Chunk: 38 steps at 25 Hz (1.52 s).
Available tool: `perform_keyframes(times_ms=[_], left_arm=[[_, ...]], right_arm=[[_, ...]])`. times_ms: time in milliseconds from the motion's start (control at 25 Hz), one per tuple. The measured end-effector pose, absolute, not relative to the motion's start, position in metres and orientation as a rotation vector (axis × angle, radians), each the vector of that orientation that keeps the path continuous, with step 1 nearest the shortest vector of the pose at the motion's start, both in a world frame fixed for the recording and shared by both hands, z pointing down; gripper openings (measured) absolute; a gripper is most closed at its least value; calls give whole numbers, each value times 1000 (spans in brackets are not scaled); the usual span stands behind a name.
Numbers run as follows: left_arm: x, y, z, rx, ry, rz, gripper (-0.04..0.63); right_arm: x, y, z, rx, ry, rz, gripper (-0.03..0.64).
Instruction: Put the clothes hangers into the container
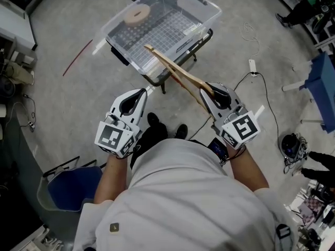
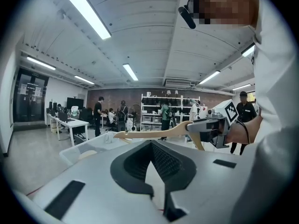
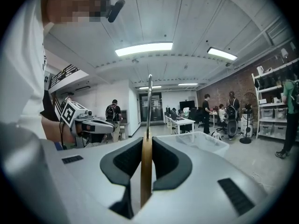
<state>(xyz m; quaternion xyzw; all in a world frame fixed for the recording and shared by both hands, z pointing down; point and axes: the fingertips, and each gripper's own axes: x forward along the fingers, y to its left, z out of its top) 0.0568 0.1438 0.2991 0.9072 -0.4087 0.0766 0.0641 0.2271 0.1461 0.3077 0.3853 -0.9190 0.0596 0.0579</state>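
Observation:
A wooden clothes hanger point(image 1: 175, 69) sticks out of my right gripper point(image 1: 209, 90), which is shut on its thick middle. Its far arm reaches over the near rim of the clear plastic container point(image 1: 209, 9). In the right gripper view the hanger point(image 3: 146, 167) stands edge-on between the pads, and its metal hook point(image 3: 149, 97) rises straight up. My left gripper point(image 1: 142, 91) hangs beside it at the left, shut with nothing in it. The left gripper view shows the hanger point(image 2: 154, 133) held level by the right gripper point(image 2: 205, 129). Inside the container lies a roll of tape point(image 1: 137, 14).
The container sits on a low black stand point(image 1: 201, 42). A blue bin point(image 1: 73, 187) is at my lower left. A power strip with cable point(image 1: 252, 65) and a thin red rod point(image 1: 77, 56) lie on the floor. A blue table point(image 1: 322, 82) is at the right, with people and shelves further off.

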Motion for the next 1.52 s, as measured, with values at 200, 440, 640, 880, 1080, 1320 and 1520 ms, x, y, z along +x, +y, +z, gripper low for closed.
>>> perform_keyframes(times_ms=[200, 440, 640, 880, 1080, 1320, 1520], left_arm=[[51, 110, 298, 2750, -1205, 208, 15], [26, 64, 297, 2768, -1171, 186, 17], [-11, 29, 297, 2778, -1147, 166, 15], [-65, -9, 295, 2797, -1138, 138, 15], [-99, -28, 297, 2776, -1140, 133, 15], [-122, -47, 307, 2747, -1161, 123, 15], [-128, -65, 317, 2724, -1196, 131, 16]], right_arm=[[216, 115, 310, 1173, -2775, 184, 67], [188, 75, 310, 1195, -2753, 192, 67], [148, 40, 305, 1201, -2740, 169, 67], [95, 0, 301, 1205, -2724, 137, 67], [61, -22, 301, 1200, -2718, 141, 67], [35, -45, 310, 1142, -2710, 146, 67], [32, -71, 319, 1093, -2715, 156, 67]])
